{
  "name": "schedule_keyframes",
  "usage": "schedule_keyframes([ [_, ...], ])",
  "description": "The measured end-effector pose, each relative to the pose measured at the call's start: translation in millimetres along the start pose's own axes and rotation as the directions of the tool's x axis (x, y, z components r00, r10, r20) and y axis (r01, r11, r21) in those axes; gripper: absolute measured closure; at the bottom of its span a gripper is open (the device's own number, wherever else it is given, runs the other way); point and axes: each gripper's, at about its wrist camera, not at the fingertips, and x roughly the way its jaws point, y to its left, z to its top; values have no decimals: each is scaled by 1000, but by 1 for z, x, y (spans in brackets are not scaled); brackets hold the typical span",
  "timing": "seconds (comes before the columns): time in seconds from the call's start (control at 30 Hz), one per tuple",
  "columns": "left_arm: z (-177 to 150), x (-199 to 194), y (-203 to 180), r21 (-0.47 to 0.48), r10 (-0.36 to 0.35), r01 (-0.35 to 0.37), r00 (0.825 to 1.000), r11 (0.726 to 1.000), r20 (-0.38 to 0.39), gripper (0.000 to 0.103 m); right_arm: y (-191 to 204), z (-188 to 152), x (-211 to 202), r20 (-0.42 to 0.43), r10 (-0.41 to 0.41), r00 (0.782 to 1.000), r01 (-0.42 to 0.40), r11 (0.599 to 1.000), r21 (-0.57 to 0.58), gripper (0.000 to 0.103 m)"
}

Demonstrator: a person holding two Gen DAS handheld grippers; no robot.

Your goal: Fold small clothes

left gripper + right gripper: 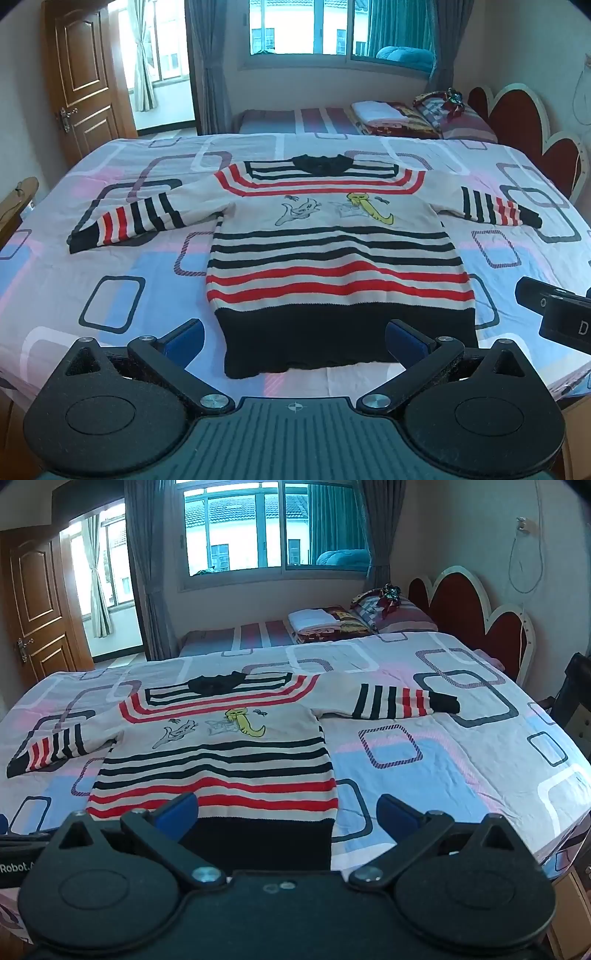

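Note:
A small striped sweater (332,258) in cream, black and red, with cartoon animals on the chest, lies flat and face up on the bed, both sleeves spread out sideways. It also shows in the right wrist view (221,760). My left gripper (295,339) is open and empty, held just short of the black hem. My right gripper (288,812) is open and empty, near the hem's right corner. Part of the right gripper's body (554,314) shows at the right edge of the left wrist view.
The bed sheet (129,288) has a pink, blue and white pattern of rounded rectangles. Folded blankets and pillows (406,118) lie at the far side by the red headboard (524,122). A wooden door (85,81) stands at the left, a window (303,29) behind.

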Motion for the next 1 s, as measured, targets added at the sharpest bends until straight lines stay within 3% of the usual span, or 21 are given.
schedule_keyframes([
  [1.0,6,10,4,-32,35,-35,999,999,2,0,2,2,6,14,29,999,-29,1000,-8,1],
])
